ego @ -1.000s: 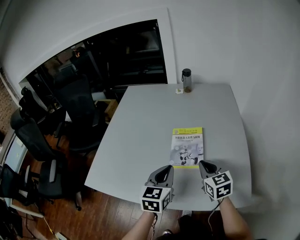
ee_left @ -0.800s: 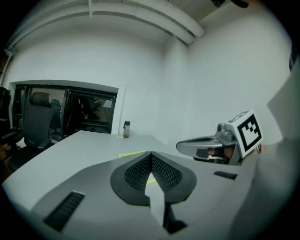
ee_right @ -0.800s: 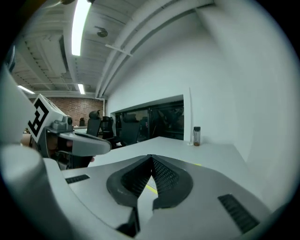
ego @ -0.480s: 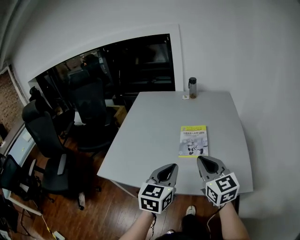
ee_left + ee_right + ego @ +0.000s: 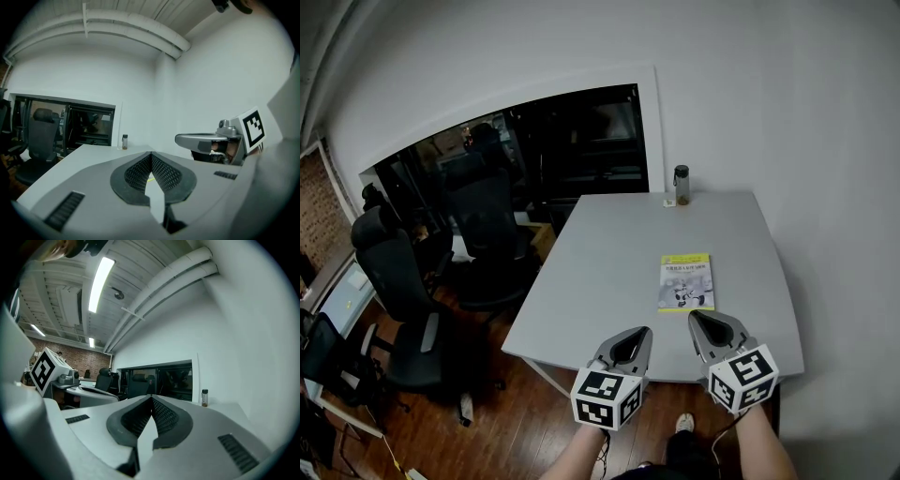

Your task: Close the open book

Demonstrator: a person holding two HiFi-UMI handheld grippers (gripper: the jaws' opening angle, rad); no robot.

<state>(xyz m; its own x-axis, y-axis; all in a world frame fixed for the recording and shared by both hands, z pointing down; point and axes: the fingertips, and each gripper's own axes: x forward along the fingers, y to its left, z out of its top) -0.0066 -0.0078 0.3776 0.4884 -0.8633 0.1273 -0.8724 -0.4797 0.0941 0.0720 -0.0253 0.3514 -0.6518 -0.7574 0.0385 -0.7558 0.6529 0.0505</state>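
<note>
Jaws pressed shut and empty, the left gripper [image 5: 643, 332] and right gripper [image 5: 695, 319] hover at bottom centre. The book [image 5: 685, 282] lies closed at centre right, so the task looks done and no further move seems needed.

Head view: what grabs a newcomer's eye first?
The closed book with its yellow-banded cover, lying alone right of centre on the grey table, a small bottle at the far edge. Below, the left gripper and right gripper hover at the near edge, fingers shut and empty.
</note>
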